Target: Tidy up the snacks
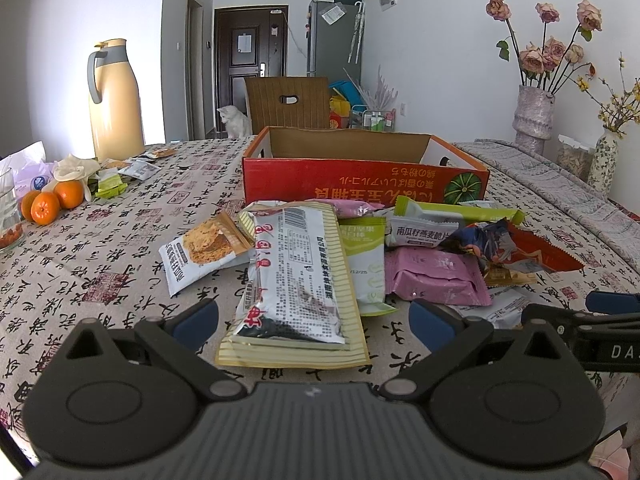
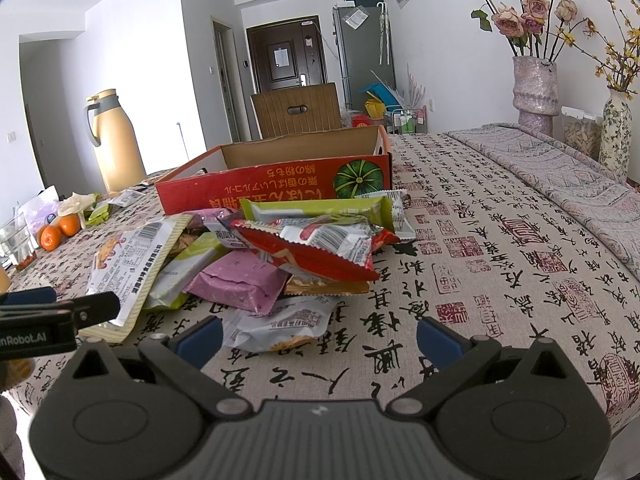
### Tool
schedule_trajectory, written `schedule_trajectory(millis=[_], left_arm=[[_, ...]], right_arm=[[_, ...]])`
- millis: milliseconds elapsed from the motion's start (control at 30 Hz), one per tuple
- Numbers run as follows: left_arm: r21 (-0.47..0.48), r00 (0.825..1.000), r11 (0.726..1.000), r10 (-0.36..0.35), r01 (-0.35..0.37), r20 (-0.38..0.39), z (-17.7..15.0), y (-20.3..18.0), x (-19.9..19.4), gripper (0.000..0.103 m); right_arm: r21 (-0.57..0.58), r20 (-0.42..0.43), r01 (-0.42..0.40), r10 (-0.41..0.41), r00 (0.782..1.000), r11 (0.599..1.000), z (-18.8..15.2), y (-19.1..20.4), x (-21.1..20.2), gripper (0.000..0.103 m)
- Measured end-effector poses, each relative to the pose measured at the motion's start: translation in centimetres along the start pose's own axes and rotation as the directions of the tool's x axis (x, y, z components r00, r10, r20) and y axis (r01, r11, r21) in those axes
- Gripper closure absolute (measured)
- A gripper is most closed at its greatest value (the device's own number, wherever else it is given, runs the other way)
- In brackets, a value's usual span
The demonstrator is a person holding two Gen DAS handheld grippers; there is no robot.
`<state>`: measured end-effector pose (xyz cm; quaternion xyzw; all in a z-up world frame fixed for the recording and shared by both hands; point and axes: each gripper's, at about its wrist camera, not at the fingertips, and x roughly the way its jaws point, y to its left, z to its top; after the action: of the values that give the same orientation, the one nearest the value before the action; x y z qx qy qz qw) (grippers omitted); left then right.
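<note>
The table [image 1: 100, 248] fills most of the room before me, covered with a cloth printed in black characters and red seals, and on it stands a red cardboard box [image 1: 360, 184] with its top open and, as far as I can see, nothing inside. Just in front of the box lies the heap of snacks [image 2: 280, 256], many small packets thrown one over another and touching. The biggest is a long white packet with gold stripes [image 1: 296, 280]; its near end lies between the fingers of the left gripper [image 1: 314, 322], which are spread wide and hold nothing. The right gripper [image 2: 318, 340] is also wide apart and empty, low over the cloth, with a small white wrapper [image 2: 280, 324] just beside its left finger. Higher in the heap I see a red packet with zigzag edges [image 2: 316, 256], a pink packet [image 2: 240, 284] and a green bar [image 2: 316, 208]. I think all these are light, thin and a little slippery foil, soft in the middle and crushable if there are biscuits inside, so a firm squeeze is not wise. The flat sealed edge or the narrow end looks like the best place to take each one. Far on the left are some oranges [image 1: 52, 202] and a tall yellow thermos [image 1: 114, 100].
</note>
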<state>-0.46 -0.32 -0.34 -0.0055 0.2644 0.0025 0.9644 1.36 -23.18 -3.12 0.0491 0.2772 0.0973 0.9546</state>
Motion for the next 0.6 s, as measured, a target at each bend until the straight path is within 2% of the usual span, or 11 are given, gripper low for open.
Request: schedule_trajectory(millis=[600], left_arm=[[-0.003, 1.000, 1.000, -0.012, 0.012, 0.010, 0.60, 0.02, 0.46, 0.000]], right_arm=[[-0.017, 0.008, 0.006, -0.006, 1.000, 1.000, 0.68, 0.06, 0.11, 0.000]])
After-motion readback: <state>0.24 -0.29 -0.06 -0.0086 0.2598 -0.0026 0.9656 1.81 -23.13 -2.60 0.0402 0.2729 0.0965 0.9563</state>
